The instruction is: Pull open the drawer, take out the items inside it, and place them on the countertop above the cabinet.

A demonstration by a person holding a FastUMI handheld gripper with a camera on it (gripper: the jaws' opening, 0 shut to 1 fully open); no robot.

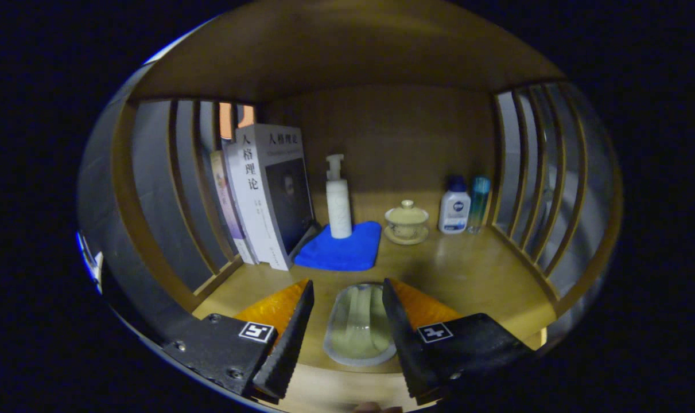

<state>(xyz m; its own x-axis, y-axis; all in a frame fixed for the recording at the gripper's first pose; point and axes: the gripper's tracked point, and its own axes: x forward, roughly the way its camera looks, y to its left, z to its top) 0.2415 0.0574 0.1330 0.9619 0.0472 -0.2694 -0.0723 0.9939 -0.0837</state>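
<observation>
**Clear dish between parted fingers**

The hand-held gripper [347, 295] stands apart around a clear oval dish [360, 327] resting on the wooden surface [468, 275], neither finger visibly pressing it. Beyond the dish lies a blue cloth [341, 252] bearing a pump bottle [338, 201].
</observation>
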